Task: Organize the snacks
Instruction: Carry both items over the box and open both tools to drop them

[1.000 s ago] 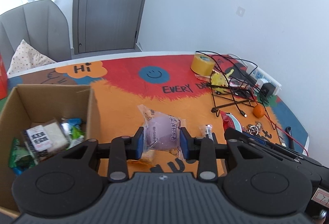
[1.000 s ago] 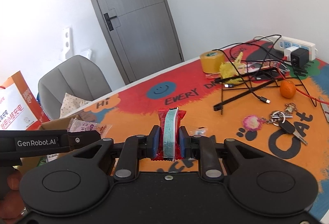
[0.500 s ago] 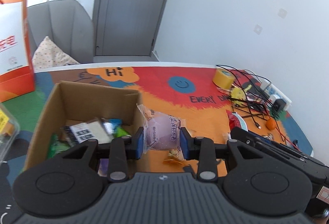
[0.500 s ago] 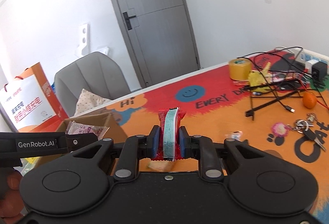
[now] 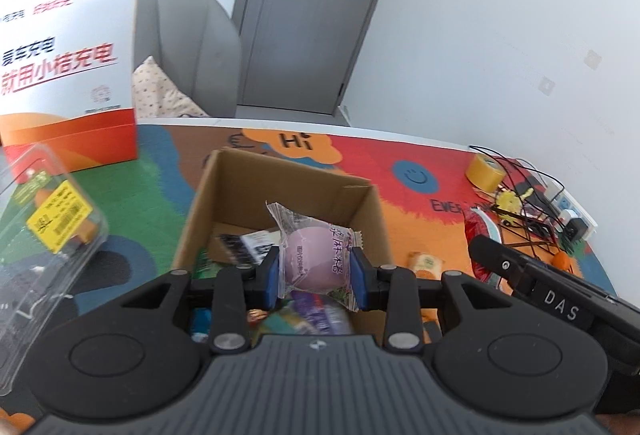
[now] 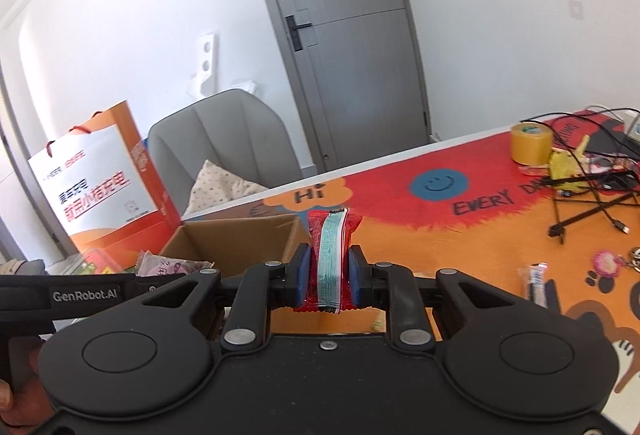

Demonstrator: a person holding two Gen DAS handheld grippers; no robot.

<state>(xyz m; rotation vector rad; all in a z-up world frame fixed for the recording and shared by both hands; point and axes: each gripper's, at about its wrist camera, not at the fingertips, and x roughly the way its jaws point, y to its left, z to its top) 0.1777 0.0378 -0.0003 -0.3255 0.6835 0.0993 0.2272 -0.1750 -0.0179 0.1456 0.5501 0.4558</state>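
Purple round snack in clear wrapper [image 5: 314, 260] sits pinched betw. the blue pads of the left hand-held gripper [image 5: 316, 272], held above the open cardboard box [image 5: 280, 181], angled down twd other packets inside. Right hand-held gripper [image 6: 329, 276] is clamped on a red packet w/ teal stripe [image 6: 331, 255], upright, just right of the box, over the colourful surface [image 6: 460, 235]. Orange-white bag [image 5: 68, 59] stands behind.

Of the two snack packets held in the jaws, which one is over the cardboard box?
The purple round snack in clear wrapper, in the left gripper, is over the open cardboard box; the red packet in the right gripper is beside it.
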